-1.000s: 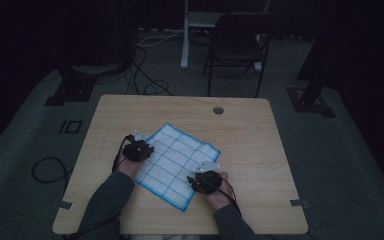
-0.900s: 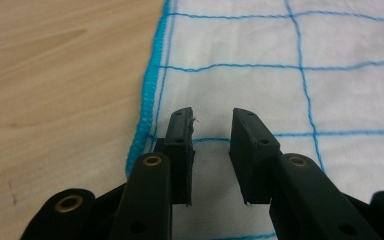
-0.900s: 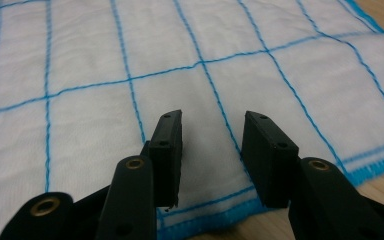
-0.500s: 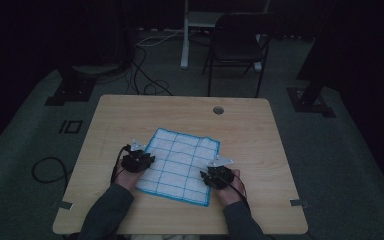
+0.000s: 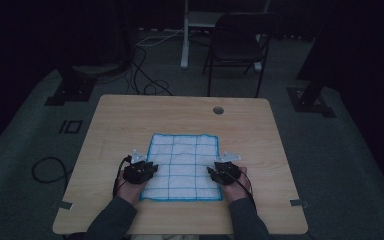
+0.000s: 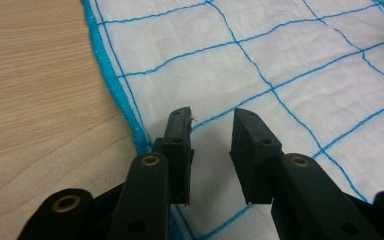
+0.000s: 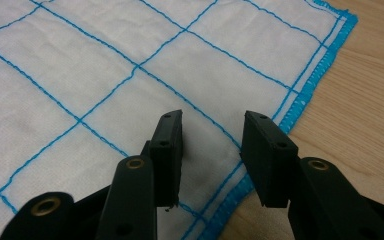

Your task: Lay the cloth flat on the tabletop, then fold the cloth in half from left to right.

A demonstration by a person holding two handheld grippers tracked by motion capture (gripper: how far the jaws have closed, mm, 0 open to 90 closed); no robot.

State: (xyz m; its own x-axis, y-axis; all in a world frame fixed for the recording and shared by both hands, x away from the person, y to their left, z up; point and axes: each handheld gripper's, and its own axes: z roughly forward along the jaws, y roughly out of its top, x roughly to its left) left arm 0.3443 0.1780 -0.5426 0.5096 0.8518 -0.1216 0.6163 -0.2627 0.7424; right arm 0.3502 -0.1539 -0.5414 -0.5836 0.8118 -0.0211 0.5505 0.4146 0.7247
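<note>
A white cloth [image 5: 184, 167] with a blue grid and blue stitched hem lies flat in the lower middle of the high view, on my pale wooden bench [image 5: 130, 120]. No brand, label or writing can be read on the cloth or anywhere else.

My left gripper [image 5: 140, 171] sits at the cloth's left edge, lower left of centre in the high view. In the left gripper view [image 6: 211, 150] its two black fingers [image 6: 177, 145] rise from the bottom of the frame, spread apart with a clear gap, holding nothing; the white cloth shows between them, and the blue hem runs just left of the left finger.

My right gripper [image 5: 226, 171] sits at the cloth's right edge, lower right of centre. In the right gripper view [image 7: 212, 152] its fingers [image 7: 266, 155] are likewise parted and empty, poised above the hem near a corner, with bare wood to the right.

A dark chair [image 5: 239, 42] stands on the floor beyond the bench, at the top of the high view.
</note>
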